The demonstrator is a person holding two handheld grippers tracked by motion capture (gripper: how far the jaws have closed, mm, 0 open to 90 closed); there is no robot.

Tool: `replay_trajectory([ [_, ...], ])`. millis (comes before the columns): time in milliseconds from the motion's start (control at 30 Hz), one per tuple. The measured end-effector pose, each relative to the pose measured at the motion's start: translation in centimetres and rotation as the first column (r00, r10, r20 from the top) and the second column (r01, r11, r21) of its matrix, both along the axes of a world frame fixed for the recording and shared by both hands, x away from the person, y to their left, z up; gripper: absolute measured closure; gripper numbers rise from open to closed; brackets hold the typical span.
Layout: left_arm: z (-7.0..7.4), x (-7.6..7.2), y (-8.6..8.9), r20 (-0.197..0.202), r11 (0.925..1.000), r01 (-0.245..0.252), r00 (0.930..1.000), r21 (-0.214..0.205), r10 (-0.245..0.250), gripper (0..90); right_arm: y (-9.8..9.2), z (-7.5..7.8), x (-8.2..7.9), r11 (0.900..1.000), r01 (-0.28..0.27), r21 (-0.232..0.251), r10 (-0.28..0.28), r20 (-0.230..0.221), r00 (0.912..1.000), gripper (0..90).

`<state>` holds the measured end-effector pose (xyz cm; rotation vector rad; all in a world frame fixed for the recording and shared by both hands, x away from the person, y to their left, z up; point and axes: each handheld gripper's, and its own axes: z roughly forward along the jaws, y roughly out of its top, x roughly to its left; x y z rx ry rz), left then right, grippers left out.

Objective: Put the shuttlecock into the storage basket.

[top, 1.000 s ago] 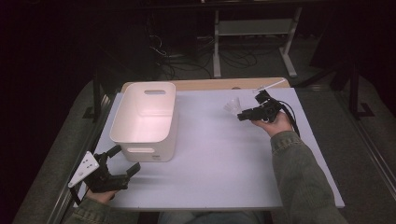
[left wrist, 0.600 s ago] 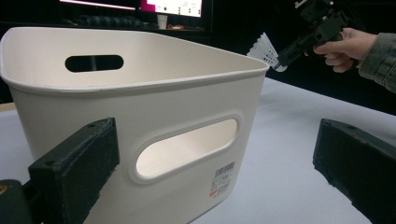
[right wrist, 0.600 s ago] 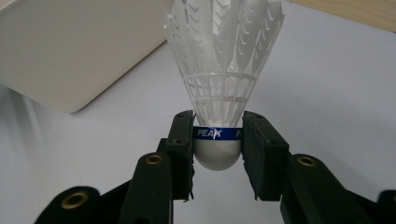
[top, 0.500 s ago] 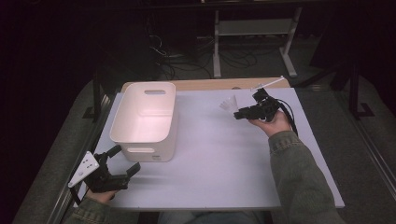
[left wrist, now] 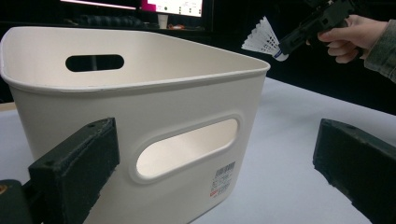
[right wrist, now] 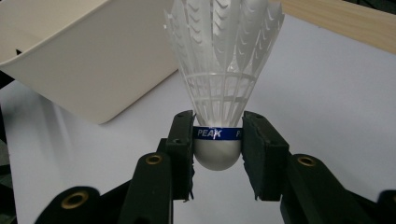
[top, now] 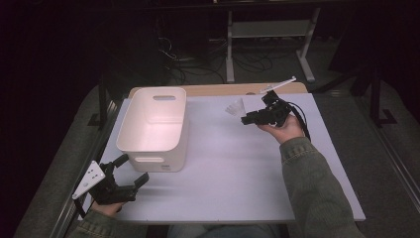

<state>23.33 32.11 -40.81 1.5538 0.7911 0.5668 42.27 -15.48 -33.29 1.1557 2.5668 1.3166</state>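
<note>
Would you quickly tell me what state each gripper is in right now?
Left gripper: open, holding nothing, beside the white basket.
Right gripper: closed on the shuttlecock, gripping its cork base.

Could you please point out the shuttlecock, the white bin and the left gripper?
shuttlecock (right wrist: 217,149): right gripper view, on its rounded base.
white bin (top: 173,146): high view, on its right wall.
left gripper (top: 130,169): high view, between its fingertips.

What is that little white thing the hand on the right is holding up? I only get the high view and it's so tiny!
Observer: A white plastic shuttlecock, feathers up.
Operator: Is it squeezed tight?
Observer: Yes, the right gripper pinches its rounded base, right at a blue band reading PEAK.
Operator: Is the other gripper grabbing the white basket?
Observer: No, the left gripper is open, with the basket beyond its jaws.
</note>
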Motion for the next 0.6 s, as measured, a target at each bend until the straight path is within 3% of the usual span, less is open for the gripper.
replay_trajectory([
  [600, 0.0, 0.0, 0.0, -0.003, 1.0000, -0.003, 1.0000, -0.001, 0.003, 0.0, 2.6, 2.4, -0.7, 0.9989, -0.046, 0.009, 0.046, 0.053, 0.9975, 63.9],
])
